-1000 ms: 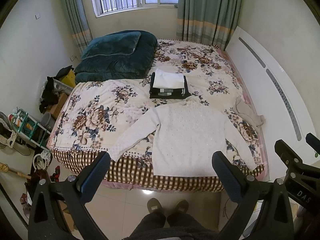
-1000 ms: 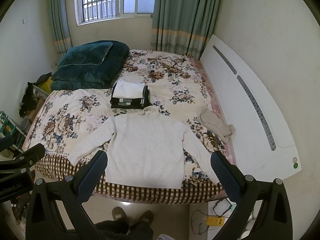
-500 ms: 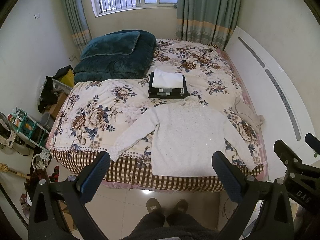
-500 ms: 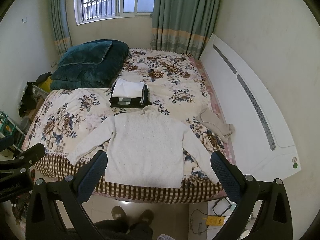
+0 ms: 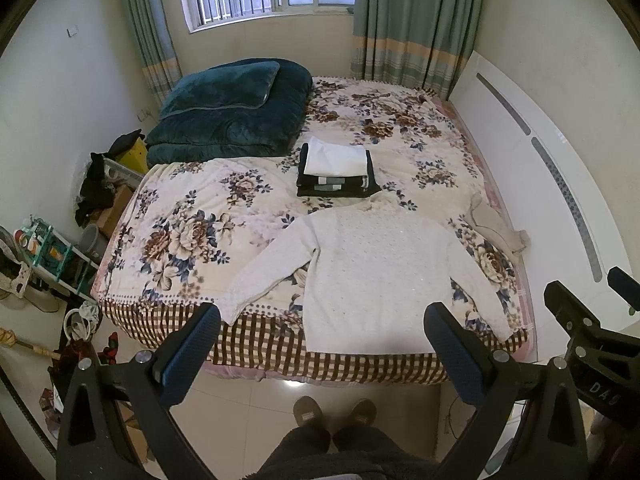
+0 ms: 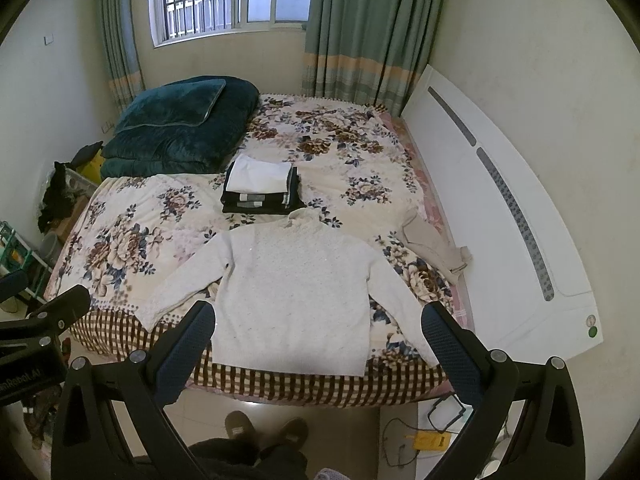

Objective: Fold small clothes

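— So where's the sweater [image 5: 376, 272]?

— Flat on the bed [image 5: 192, 216], knobbly white knit, sleeves spread out, hem at the checked near edge. Both claws hang well short of it, over the floor tiles.

— And the claws?

— Left claw [image 5: 320, 356] gapes wide, empty; right claw [image 6: 318, 354] likewise, its blue padded fingers [image 6: 184, 356] flaring apart.

— Anything else?

— Plush teal quilt [image 5: 236, 108] far left, a neat black-and-white folded stack [image 5: 336, 170] just behind the collar, a crumpled beige garment [image 6: 434, 246] at the right.
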A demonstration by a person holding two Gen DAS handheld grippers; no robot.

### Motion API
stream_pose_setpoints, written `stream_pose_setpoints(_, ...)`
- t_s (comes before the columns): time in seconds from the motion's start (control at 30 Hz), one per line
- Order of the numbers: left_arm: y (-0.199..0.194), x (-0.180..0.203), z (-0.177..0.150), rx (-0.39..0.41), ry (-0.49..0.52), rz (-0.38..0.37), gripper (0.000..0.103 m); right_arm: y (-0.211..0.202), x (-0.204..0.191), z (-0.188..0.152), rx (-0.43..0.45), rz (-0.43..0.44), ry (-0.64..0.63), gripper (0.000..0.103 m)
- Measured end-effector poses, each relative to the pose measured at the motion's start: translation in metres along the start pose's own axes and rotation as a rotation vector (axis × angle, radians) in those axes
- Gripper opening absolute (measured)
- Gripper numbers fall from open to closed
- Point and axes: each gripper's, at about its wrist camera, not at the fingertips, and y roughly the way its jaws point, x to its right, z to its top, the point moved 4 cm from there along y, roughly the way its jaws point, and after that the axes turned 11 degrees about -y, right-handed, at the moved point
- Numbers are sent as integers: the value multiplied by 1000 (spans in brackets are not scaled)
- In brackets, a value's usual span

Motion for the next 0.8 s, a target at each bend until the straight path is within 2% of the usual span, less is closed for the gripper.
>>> stream_pose_setpoints(0.13,5,1,4,35,-2,12,103,14,5,-1,-9,-1,31,103)
stream_pose_setpoints(0.2,19,4,10,69,12,20,103,34,8,-8,-29,-1,81,103)
stream_pose_setpoints(0.37,82,-4,30,148,55,61,103,108,44,-42,-126,-38,249,103)
stream_pose_setpoints(0.43,112,-2,33,152,71,65,103,144,66,-62,-164,-74,322,103)
stream_pose_setpoints(0.57,191,9,35,88,76,90,103,234,121,-123,-267,-143,499,103)
stream_pose_setpoints(0.73,290,31,25,-26,74,155,103,350,190,-217,-418,-159,752,103)
stream_pose_setpoints(0.8,329,39,20,-55,82,198,103,404,217,-262,-479,-133,864,103)
